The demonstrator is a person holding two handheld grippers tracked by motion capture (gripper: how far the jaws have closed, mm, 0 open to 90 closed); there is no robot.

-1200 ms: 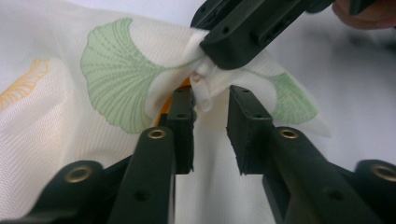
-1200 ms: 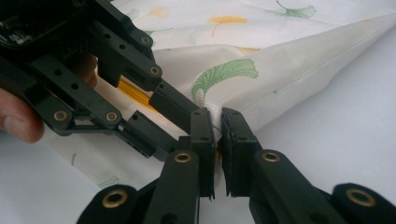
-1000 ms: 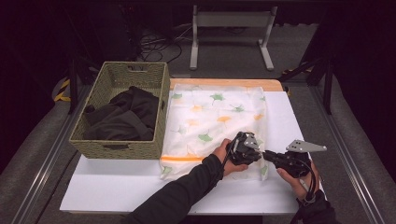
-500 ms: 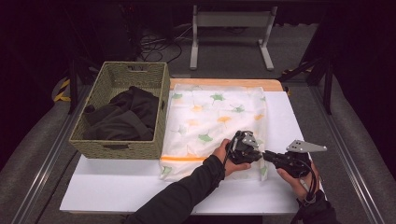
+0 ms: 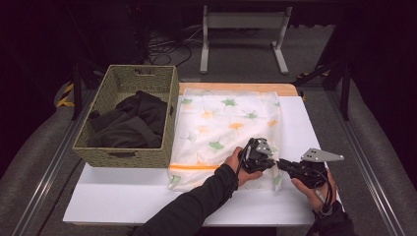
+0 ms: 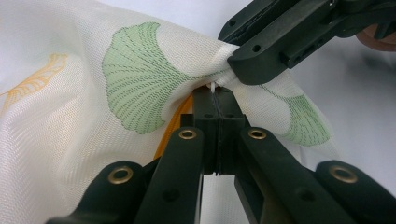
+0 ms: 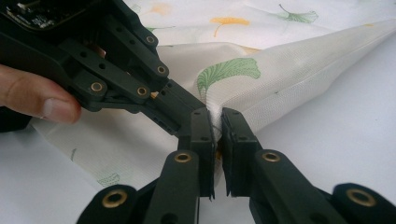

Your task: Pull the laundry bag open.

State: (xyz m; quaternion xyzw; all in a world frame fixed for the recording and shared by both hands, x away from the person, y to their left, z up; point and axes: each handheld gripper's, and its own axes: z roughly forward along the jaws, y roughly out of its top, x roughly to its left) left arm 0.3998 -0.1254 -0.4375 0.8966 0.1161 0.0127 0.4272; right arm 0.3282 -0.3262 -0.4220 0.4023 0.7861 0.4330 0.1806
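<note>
A white mesh laundry bag (image 5: 221, 118) printed with green and orange leaves lies flat on the white table (image 5: 123, 196). An orange zipper (image 5: 194, 167) runs along its near edge. Both grippers meet at the bag's front right corner. My left gripper (image 5: 273, 162) (image 6: 217, 100) is shut on a pinch of bag fabric (image 6: 70, 116) at the zipper's end (image 6: 175, 123); its jaws have just been closing. My right gripper (image 5: 281, 163) (image 7: 217, 116) is shut on the same bunched corner (image 7: 280, 70) from the opposite side. The two sets of tips nearly touch.
A woven basket (image 5: 123, 155) holding dark clothes (image 5: 133, 120) stands at the table's left, against the bag's left edge. A wooden board edge (image 5: 236, 88) shows behind the bag. A metal stand (image 5: 243, 29) is on the floor beyond the table.
</note>
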